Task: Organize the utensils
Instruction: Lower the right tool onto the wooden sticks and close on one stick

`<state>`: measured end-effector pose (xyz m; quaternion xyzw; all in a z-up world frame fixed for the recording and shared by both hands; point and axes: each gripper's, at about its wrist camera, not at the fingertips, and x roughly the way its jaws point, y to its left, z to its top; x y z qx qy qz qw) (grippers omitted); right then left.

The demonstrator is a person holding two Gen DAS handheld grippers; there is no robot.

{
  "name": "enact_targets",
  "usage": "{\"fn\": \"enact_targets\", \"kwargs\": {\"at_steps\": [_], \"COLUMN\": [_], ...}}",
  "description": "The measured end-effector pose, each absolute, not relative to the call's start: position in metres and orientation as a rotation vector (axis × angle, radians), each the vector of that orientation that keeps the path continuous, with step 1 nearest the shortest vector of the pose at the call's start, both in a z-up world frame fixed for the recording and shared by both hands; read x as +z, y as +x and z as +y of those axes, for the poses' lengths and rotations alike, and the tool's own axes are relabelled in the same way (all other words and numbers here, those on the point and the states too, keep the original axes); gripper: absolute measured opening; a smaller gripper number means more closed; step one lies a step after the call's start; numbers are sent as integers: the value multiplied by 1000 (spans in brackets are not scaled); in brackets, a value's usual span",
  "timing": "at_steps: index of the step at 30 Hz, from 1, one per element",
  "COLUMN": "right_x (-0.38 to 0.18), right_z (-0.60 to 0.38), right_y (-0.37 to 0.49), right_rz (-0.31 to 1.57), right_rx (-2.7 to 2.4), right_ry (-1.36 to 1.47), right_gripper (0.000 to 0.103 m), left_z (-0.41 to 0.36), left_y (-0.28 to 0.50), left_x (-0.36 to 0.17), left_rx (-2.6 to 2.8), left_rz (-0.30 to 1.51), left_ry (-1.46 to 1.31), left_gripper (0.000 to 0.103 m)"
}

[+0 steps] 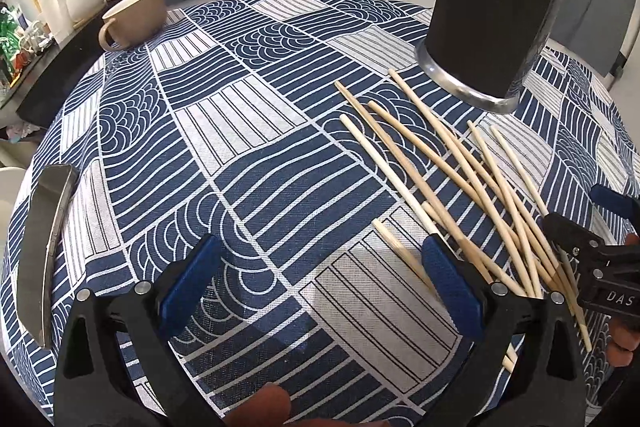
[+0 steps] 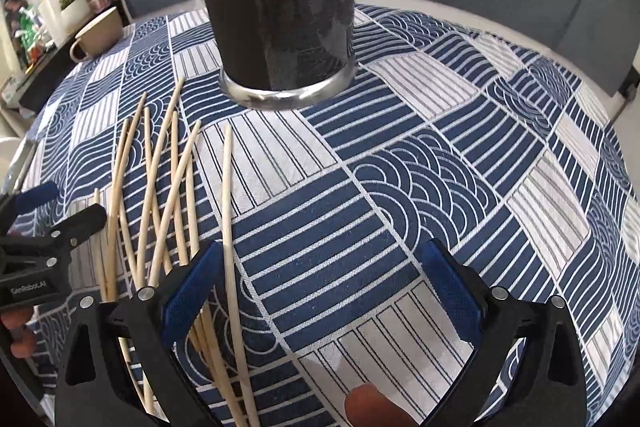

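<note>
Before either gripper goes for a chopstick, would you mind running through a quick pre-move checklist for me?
1. Left gripper open and empty: ok, jaws wide apart with only cloth between them.
2. Right gripper open and empty: ok; one chopstick lies just inside its left finger, not clamped.
3. Chopsticks reachable: ok, all loose on the tablecloth, but crossed in a pile, so picking a single one may be awkward.
4. Black holder upright: ok, standing on its metal base beyond the pile.
5. Holder opening free: cannot tell, the top is out of frame.
6. Mug out of the way: ok, at the far left edge.
</note>
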<state>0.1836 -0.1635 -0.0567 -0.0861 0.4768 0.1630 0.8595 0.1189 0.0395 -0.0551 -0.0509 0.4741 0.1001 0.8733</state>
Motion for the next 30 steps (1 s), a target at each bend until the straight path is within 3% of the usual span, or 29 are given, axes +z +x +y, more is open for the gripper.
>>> {"fn": "enact_targets", "kwargs": {"at_steps": [20,23,24,25,26,28,30], "right_x": [-58,-57,-56,-54,-52,-47,-45], "right_z": [-170,-172,-173,-174,-175,-175,-176], "right_y": [178,175,174,173,171,169,167], "right_rz": [940,938,939,937,934,951,960], "right_rx": [384,399,412,423,430,466,486], "right_ry": [-186,-192,-200,-204,-210,-230,-243], "right_gripper": [96,93,86,70,62,33,20], "left_z": [38,36,34,33,32,30,26], "left_y": [106,101,99,98,97,96,94], "left_x": [-56,-55,-54,-53,-51,-47,-45], "left_rx": [231,210,194,182,170,150,115], "left_rz": [931,926,926,927,930,946,963], "left_ry": [-117,-103,-93,-88,-84,-83,-77], "left_gripper": [98,93,87,83,72,56,30]}}
